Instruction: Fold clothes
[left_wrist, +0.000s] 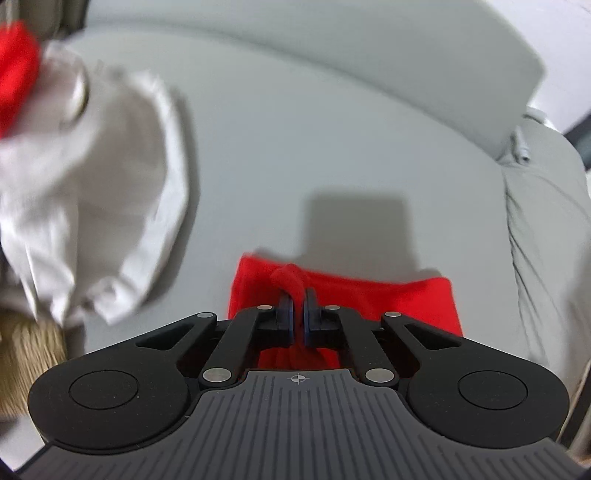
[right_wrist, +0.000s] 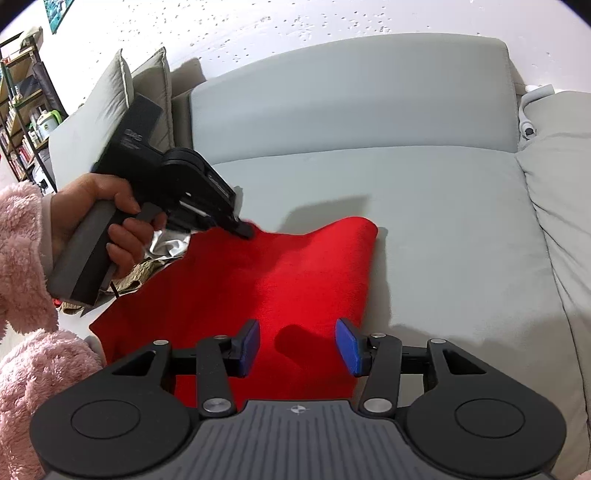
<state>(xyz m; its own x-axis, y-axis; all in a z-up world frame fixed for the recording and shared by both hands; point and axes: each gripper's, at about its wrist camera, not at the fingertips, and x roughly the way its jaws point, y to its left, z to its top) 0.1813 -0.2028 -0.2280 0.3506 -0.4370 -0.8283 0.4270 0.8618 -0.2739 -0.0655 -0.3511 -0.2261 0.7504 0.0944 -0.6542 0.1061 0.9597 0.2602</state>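
One red garment, two grippers, one pinch made.

Your left gripper (left_wrist: 298, 301) is clamped tight on a bunched fold of the red garment (right_wrist: 258, 280) lying on the grey sofa seat (right_wrist: 424, 192). Your right gripper (right_wrist: 297, 345) hovers over its near edge, blue pads (right_wrist: 345, 345) apart, gripping nothing. One white garment (left_wrist: 85, 192) lies crumpled to the left, your left hand (right_wrist: 92, 218) in one pink fleece sleeve (right_wrist: 22, 236).

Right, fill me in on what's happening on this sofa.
A person in a pink fleece sleeve holds a gripper in each hand to fold clothes. The left gripper is shut on a pinch of the red garment, which lies spread on the grey sofa seat. The right gripper hangs open over the garment's near part, gripping nothing. A white garment lies off to the side, unfolded.
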